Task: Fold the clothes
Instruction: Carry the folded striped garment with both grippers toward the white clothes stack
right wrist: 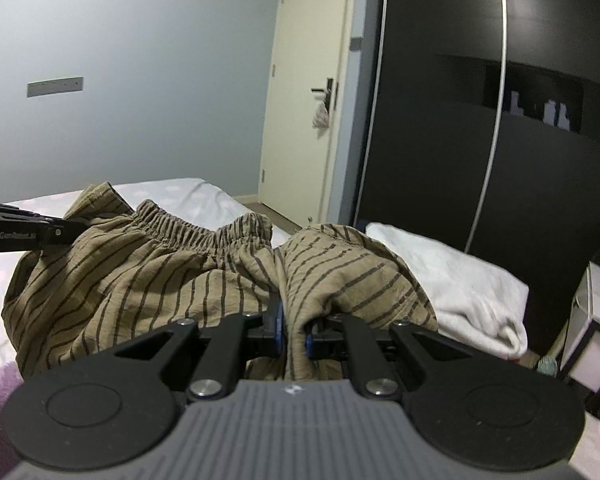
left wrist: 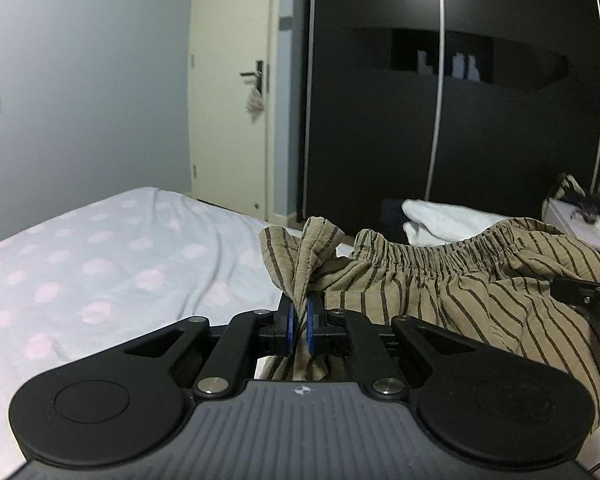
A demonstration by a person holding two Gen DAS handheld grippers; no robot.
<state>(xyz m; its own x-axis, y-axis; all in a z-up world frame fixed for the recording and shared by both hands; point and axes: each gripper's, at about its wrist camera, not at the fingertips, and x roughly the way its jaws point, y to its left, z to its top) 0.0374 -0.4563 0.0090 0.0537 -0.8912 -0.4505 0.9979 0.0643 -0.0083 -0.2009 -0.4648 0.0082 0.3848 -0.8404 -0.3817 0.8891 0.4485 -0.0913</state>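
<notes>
Left gripper [left wrist: 300, 326] is held low and about level over the bed [left wrist: 112, 264], pointing twd the door [left wrist: 228, 92]; its blue pads [left wrist: 289, 326] are pinched nearly together on a bunched fold of the striped shorts [left wrist: 440, 280], cloth sticking up past the tips and hanging below them. Rest of the shorts spreads to its right w/ the elastic waistband [left wrist: 440, 250] just ahead. Right gripper [right wrist: 294, 332] sits at abt the same height and heading, jaws closed to a narrow gap on another gather of the shorts [right wrist: 140, 272], fabric draped over its right finger. White towel [right wrist: 452, 280] lies right of it, wardrobe [right wrist: 500, 120] beyond. Left gripper's finger [right wrist: 32, 232] shows at far left, touching the shorts.
</notes>
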